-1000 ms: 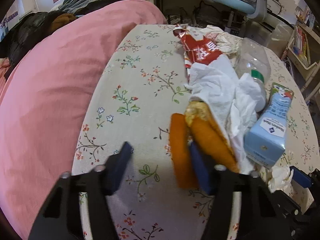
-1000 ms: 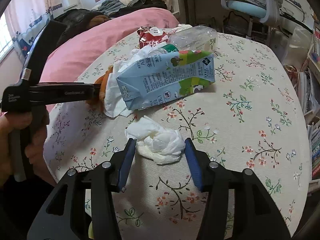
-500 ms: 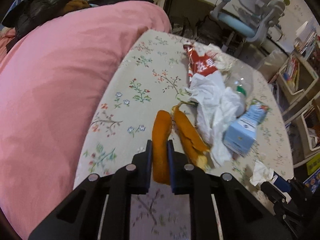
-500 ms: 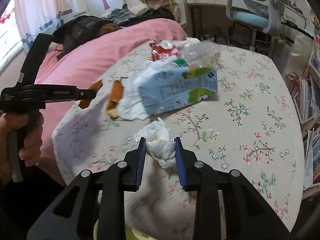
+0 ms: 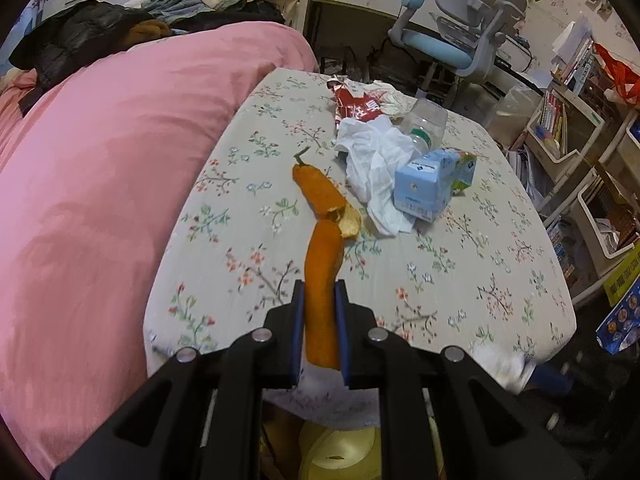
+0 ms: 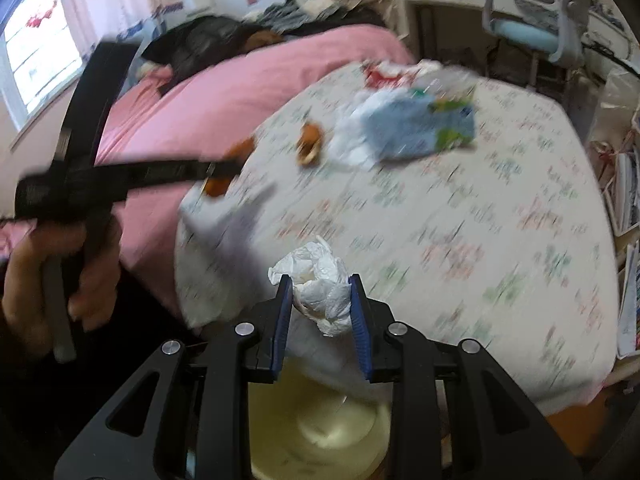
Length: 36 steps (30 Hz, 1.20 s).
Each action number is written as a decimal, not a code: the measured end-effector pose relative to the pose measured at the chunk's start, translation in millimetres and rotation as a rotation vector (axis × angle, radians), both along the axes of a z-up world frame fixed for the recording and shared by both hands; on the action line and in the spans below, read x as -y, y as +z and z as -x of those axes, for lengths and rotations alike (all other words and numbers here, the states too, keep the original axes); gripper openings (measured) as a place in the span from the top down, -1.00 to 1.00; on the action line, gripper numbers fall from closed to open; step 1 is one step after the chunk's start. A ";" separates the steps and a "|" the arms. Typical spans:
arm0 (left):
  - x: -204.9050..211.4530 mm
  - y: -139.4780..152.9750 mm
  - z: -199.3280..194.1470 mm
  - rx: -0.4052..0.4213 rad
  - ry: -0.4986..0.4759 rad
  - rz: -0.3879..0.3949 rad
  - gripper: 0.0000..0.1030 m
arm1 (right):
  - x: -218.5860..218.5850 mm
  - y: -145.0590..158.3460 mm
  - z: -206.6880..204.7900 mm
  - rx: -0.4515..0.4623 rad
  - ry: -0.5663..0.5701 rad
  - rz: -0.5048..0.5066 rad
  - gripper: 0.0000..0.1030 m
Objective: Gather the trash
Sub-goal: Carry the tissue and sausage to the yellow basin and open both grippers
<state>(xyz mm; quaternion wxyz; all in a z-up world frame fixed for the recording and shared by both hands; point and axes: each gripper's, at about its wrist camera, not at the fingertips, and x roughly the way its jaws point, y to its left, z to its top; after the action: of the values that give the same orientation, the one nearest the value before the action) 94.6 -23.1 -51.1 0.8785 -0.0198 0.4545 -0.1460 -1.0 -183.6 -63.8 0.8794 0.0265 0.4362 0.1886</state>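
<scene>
On the table [image 5: 460,280]: peel [image 5: 320,196] left of tissue [image 5: 372,168], carton [image 5: 432,184] right, bottle [image 5: 428,124] and wrapper [image 5: 356,104] behind.

Both wrist views look forward along their fingers from the floral surface's [image 5: 460,280] near edge, toward the 12 o'clock desk chair [image 5: 460,36]. Both share the surface [image 6: 460,220] and pink bed [image 6: 248,92].
</scene>
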 end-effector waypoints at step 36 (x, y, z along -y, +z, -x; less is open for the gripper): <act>45.2 -60.3 119.6 -0.366 -0.263 0.014 -0.31 | 25.7 9.4 60.3 0.043 -0.218 0.011 -0.29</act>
<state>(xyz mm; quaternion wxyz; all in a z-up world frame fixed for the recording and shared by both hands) -25.0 -68.3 -111.4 0.7547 0.0073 0.6039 -0.2564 -61.3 -209.3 -54.5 0.9039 0.0649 0.4130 0.0901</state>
